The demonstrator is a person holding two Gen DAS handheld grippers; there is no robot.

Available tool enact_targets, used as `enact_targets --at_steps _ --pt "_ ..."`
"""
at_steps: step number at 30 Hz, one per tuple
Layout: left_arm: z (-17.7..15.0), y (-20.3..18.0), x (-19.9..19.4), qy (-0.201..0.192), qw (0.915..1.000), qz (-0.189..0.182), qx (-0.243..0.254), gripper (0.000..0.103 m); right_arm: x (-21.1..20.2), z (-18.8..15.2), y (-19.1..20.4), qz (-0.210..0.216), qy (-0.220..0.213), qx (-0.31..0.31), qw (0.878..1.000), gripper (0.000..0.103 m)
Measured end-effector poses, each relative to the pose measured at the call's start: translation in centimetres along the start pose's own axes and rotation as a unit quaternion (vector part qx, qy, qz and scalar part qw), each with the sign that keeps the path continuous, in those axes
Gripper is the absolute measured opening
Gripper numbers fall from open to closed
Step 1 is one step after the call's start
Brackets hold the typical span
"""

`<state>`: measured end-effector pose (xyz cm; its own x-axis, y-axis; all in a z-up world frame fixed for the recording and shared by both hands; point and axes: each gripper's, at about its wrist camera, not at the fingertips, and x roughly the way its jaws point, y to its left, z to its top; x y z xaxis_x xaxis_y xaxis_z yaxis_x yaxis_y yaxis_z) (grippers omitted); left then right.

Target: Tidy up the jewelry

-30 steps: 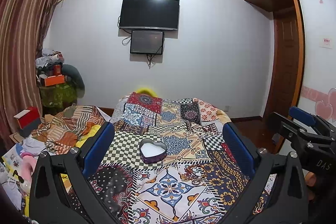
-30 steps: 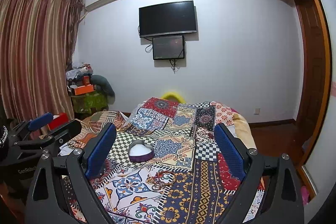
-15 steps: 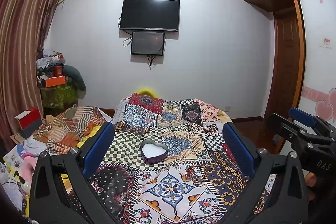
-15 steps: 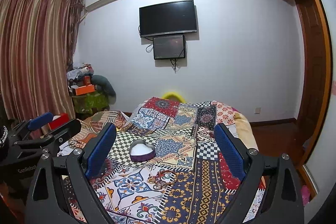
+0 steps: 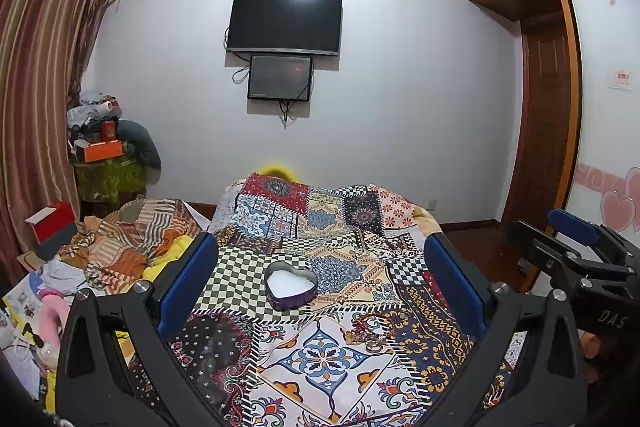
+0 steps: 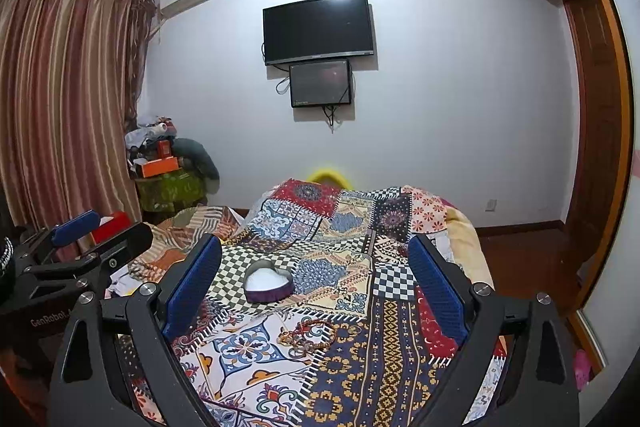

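A patchwork bedspread (image 5: 320, 359) covers the bed. Above it the left gripper (image 5: 320, 279) and right gripper (image 6: 316, 275) hang with jaws wide apart, empty. A heart-shaped box (image 5: 291, 284) sits mid-bed; a beaded bracelet (image 6: 308, 335) lies just beside it.

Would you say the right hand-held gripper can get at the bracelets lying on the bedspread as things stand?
Probably yes. The right hand-held gripper is open and empty, and the bracelets lie loose on the bedspread in front of the heart-shaped box, apart from it.
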<state>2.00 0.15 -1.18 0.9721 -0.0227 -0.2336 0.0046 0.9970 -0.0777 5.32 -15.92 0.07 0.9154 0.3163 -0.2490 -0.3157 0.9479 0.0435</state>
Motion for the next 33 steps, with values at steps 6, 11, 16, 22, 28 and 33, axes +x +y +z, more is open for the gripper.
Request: enact_targets --at_steps 6,11,16,22,28,33 --pt "-0.6 0.3 2.1 0.022 0.9997 -0.002 -0.006 0.103 1.7 -1.0 -0.8 -0.003 0.026 0.005 1.000 0.093" --pt "-1.6 1.0 4.7 0.055 0.9983 -0.007 -0.017 0.103 4.0 -2.2 -1.9 -0.012 0.060 0.013 0.998 0.093" --pt "-3.2 2.1 8.1 0.103 0.9943 0.001 -0.027 0.103 7.2 -4.4 -3.4 -0.022 0.114 0.025 0.993 0.093" --pt "-5.8 3.6 11.9 0.146 0.9877 0.043 -0.036 0.097 10.4 -7.3 -5.1 -0.025 0.181 0.050 0.982 0.093" --pt "-8.7 4.1 15.2 0.207 0.9772 0.034 -0.035 0.088 12.7 -9.6 -6.0 -0.005 0.234 0.066 0.970 0.092" --pt "-10.5 3.4 16.9 0.247 0.9685 0.016 -0.032 0.077 14.5 -10.9 -6.1 0.015 0.258 0.067 0.964 0.083"
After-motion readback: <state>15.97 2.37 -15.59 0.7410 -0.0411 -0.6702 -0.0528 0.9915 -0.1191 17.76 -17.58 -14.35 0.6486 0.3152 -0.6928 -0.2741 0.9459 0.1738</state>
